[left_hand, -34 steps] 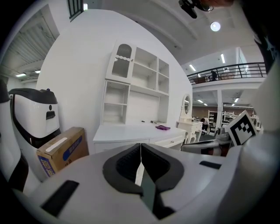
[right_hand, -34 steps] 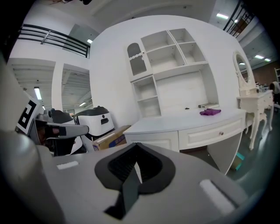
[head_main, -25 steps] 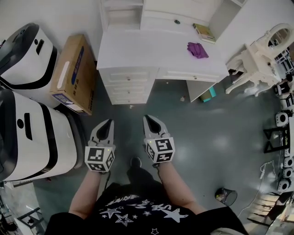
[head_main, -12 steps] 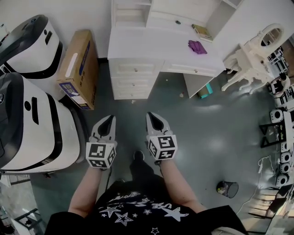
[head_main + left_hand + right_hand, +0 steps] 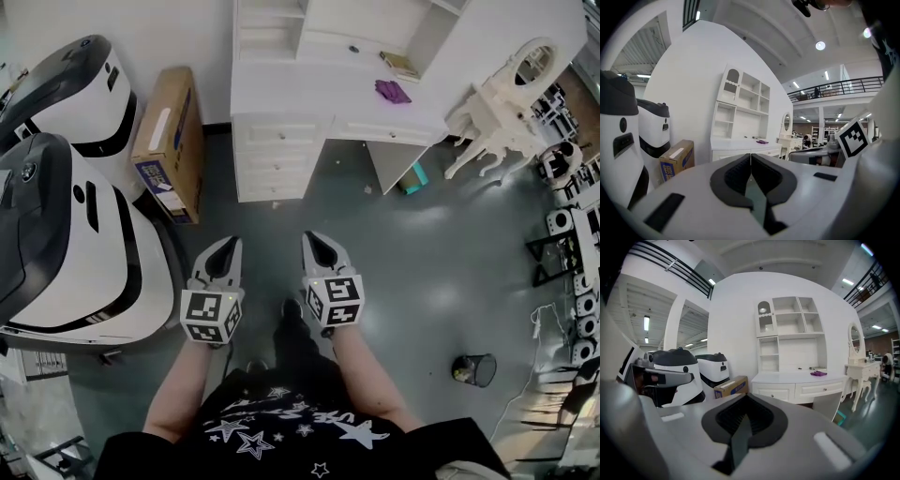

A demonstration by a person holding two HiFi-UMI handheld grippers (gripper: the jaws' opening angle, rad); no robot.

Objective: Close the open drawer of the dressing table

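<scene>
The left hand-held gripper (image 5: 228, 244) and the right hand-held gripper (image 5: 315, 238) are held side by side over the grey floor (image 5: 412, 262). Both are pointed toward the dressing table (image 5: 319, 92). The jaws of each are seen pressed together, with nothing between them. The white dressing table is set against the wall at the far edge of the floor, well apart from both grippers. A stack of drawers (image 5: 275, 161) is seen under the left part of its surface and a wide drawer (image 5: 389, 130) under the right part; which one stands open cannot be told. A purple cloth (image 5: 392, 91) is laid near the right edge of the surface. A cardboard box (image 5: 169, 141) is leaned just beside the table's left side
</scene>
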